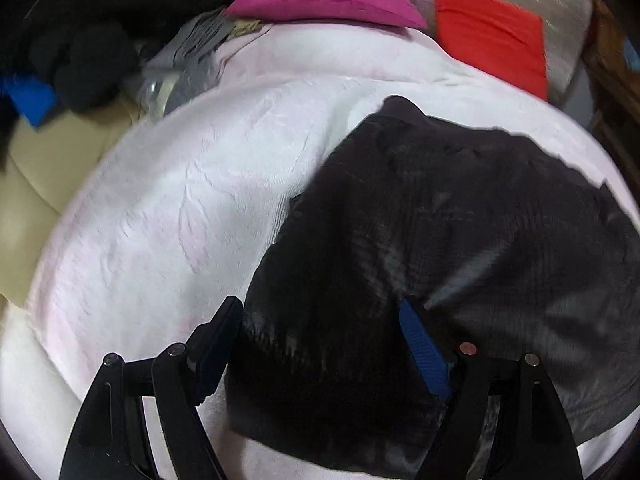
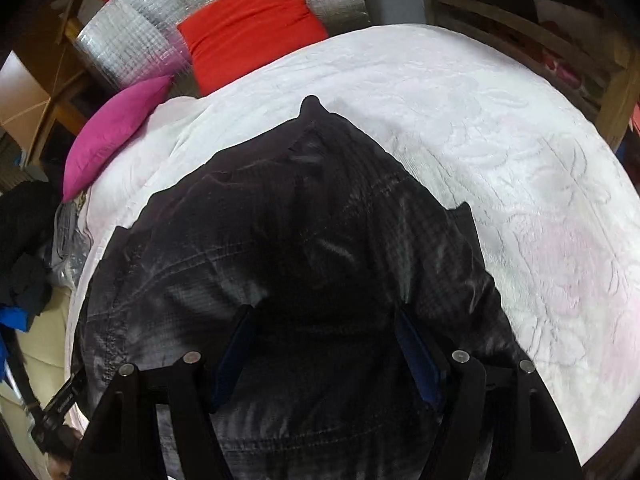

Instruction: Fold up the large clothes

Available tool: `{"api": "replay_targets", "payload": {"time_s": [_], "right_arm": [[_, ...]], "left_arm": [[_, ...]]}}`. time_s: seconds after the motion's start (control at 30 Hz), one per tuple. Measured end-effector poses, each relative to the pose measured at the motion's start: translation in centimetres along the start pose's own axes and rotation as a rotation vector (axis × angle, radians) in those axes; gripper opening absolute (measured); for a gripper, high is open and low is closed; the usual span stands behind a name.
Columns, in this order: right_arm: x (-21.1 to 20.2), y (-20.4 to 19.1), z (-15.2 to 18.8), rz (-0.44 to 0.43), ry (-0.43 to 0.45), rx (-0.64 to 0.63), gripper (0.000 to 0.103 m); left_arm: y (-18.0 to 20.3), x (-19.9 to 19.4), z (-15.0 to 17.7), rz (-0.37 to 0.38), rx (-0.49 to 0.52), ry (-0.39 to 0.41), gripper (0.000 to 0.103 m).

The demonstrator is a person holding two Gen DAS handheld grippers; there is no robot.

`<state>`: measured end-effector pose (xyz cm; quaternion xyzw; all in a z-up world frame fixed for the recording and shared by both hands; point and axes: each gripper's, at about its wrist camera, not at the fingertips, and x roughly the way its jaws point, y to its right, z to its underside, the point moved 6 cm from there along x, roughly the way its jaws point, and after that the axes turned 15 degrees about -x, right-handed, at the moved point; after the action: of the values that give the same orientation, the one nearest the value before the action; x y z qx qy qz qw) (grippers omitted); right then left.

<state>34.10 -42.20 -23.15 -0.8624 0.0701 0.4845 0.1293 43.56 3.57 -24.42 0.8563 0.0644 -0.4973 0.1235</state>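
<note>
A large black shiny jacket (image 1: 440, 240) lies spread on a white quilted bedspread (image 1: 180, 208). It also shows in the right wrist view (image 2: 300, 220), filling the middle. My left gripper (image 1: 320, 312) is open, its fingers wide apart over the jacket's left near edge, with nothing between the blue pads. My right gripper (image 2: 324, 320) is open too, hovering over the jacket's near middle, holding nothing. The bedspread (image 2: 500, 140) stretches to the right of the jacket.
A magenta pillow (image 1: 328, 0) and a red pillow (image 1: 492, 32) lie at the head of the bed; both show in the right wrist view, magenta (image 2: 112, 136) and red (image 2: 248, 20). A heap of dark clothes (image 1: 80, 40) sits at the left. Wooden furniture (image 2: 560, 40) stands at right.
</note>
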Motion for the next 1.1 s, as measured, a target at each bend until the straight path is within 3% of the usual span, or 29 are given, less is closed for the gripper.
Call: {"api": "replay_targets", "payload": {"time_s": [0.07, 0.2, 0.3, 0.4, 0.47, 0.57, 0.67, 0.77, 0.83, 0.9, 1.1], "right_arm": [[-0.5, 0.0, -0.8, -0.005, 0.012, -0.006, 0.074], [-1.6, 0.5, -4.2, -0.033, 0.079, 0.02, 0.074], [-0.5, 0.5, -6.7, -0.06, 0.077, 0.034, 0.073], [2.1, 0.6, -9.2, -0.103, 0.039, 0.065, 0.053], [4.4, 0.9, -10.5, -0.112, 0.007, 0.083, 0.051], [7.3, 2.3, -11.1, -0.017, -0.049, 0.096, 0.037], [9.3, 3.9, -10.5, 0.013, -0.089, 0.138, 0.037], [8.2, 3.4, -10.3, 0.011, -0.055, 0.122, 0.038], [6.3, 2.6, -10.0, -0.001, -0.017, 0.093, 0.044], [4.2, 1.6, -9.2, -0.005, 0.014, 0.056, 0.059], [-2.6, -1.9, -4.6, 0.043, 0.081, -0.092, 0.06]], "left_arm": [[0.3, -0.6, -0.9, 0.004, 0.002, 0.005, 0.081], [2.4, -2.5, -3.7, 0.012, 0.029, 0.096, 0.081], [4.1, -1.9, -5.3, -0.005, 0.042, 0.112, 0.081], [5.1, 0.4, -6.1, -0.035, 0.039, 0.08, 0.081], [5.0, 2.1, -6.1, -0.057, 0.034, 0.063, 0.081], [5.0, 4.1, -5.7, -0.085, 0.045, 0.009, 0.081], [5.4, 4.3, -5.5, -0.083, 0.056, 0.015, 0.081], [5.5, 3.0, -5.4, -0.054, 0.079, 0.063, 0.081], [5.4, 1.1, -5.2, -0.022, 0.089, 0.113, 0.081], [5.2, -0.5, -5.1, -0.002, 0.094, 0.157, 0.081], [4.7, -6.9, -3.6, 0.042, 0.1, 0.284, 0.081]]}}
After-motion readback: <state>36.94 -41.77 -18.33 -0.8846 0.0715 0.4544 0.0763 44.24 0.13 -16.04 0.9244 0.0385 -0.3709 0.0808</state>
